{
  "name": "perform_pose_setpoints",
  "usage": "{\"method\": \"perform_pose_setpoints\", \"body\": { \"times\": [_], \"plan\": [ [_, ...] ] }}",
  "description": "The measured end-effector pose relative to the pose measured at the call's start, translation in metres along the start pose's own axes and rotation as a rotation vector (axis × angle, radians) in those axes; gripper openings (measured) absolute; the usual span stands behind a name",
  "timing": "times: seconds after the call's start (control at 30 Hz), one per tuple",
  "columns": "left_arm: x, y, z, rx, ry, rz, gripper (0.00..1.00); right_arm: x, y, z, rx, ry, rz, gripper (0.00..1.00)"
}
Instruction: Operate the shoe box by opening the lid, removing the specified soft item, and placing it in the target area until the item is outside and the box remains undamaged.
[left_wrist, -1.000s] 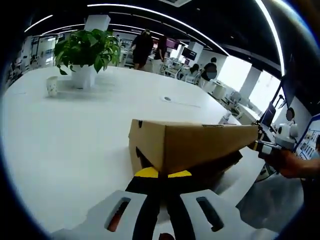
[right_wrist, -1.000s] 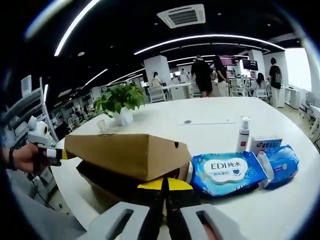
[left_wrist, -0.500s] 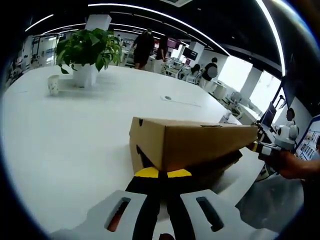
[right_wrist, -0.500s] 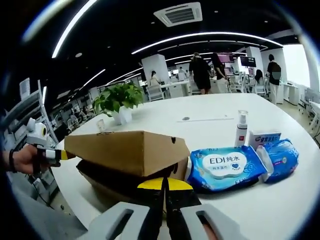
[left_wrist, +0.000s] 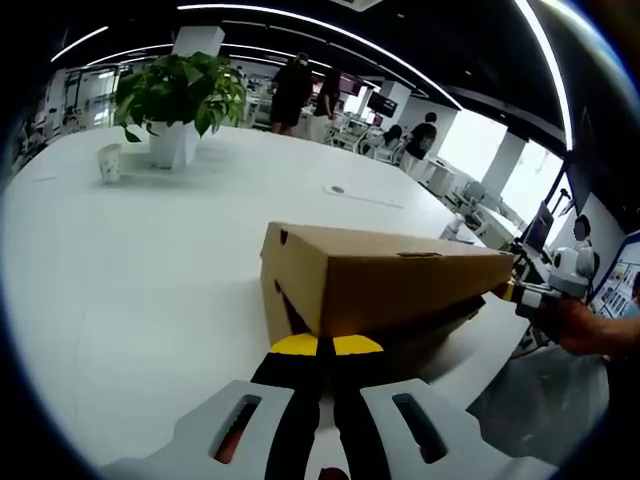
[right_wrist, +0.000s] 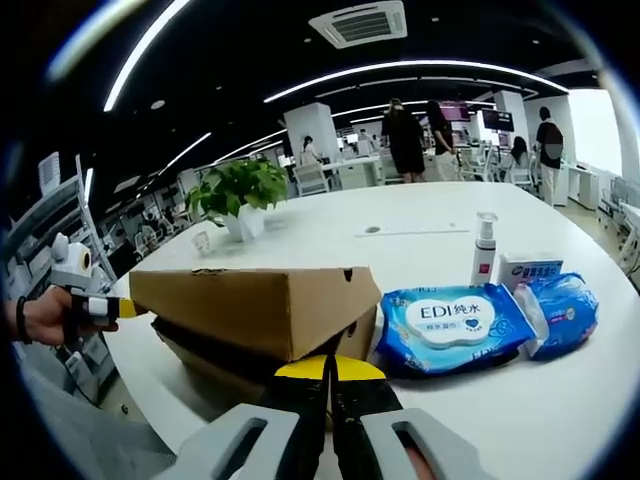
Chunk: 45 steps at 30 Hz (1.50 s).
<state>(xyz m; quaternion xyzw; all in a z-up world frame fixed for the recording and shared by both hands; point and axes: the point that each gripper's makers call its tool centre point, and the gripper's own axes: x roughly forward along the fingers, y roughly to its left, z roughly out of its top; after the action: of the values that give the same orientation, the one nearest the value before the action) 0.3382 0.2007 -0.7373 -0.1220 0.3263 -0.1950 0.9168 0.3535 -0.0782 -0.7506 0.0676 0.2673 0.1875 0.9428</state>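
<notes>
Cardboard shoe box sitting on the white table, lid propped up a bit off the dark base on one side, so there's a gap along the long edge.

In the left gripper view, left gripper right up against the near end of the box, yellow tips pressed together at the bottom edge of the lid. Looks clamped on that lid edge, no gap between the tips. Over at the far end, the other gripper held by a hand, nose touching the box corner.

Same deal in the right gripper view: right gripper with tips together at the lid's lower rim, pinching it, box dead ahead and touching. Opposite gripper at the far left corner, hand behind it.

Just right of the box, a blue wet-wipes pack marked EDI, basically touching it, then a second blue pack beside that. Behind those, a small pump bottle and a little white box. Potted plant and a cup further back on the table, people standing way off in the office.
</notes>
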Motion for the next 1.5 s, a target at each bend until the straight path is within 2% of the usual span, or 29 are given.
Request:
{"method": "perform_pose_setpoints", "body": {
  "times": [0.3, 1.3, 1.5],
  "plan": [
    [0.001, -0.003, -0.012, -0.015, 0.016, -0.005, 0.00, 0.000, 0.002, -0.016, 0.015, 0.030, 0.002, 0.00],
    [-0.003, 0.001, -0.029, -0.028, 0.042, 0.012, 0.00, -0.005, -0.010, -0.027, 0.017, 0.056, -0.017, 0.00],
    [-0.007, 0.007, -0.025, -0.038, 0.027, 0.024, 0.00, -0.010, -0.014, -0.026, 0.031, 0.053, -0.024, 0.00]
  ]
}}
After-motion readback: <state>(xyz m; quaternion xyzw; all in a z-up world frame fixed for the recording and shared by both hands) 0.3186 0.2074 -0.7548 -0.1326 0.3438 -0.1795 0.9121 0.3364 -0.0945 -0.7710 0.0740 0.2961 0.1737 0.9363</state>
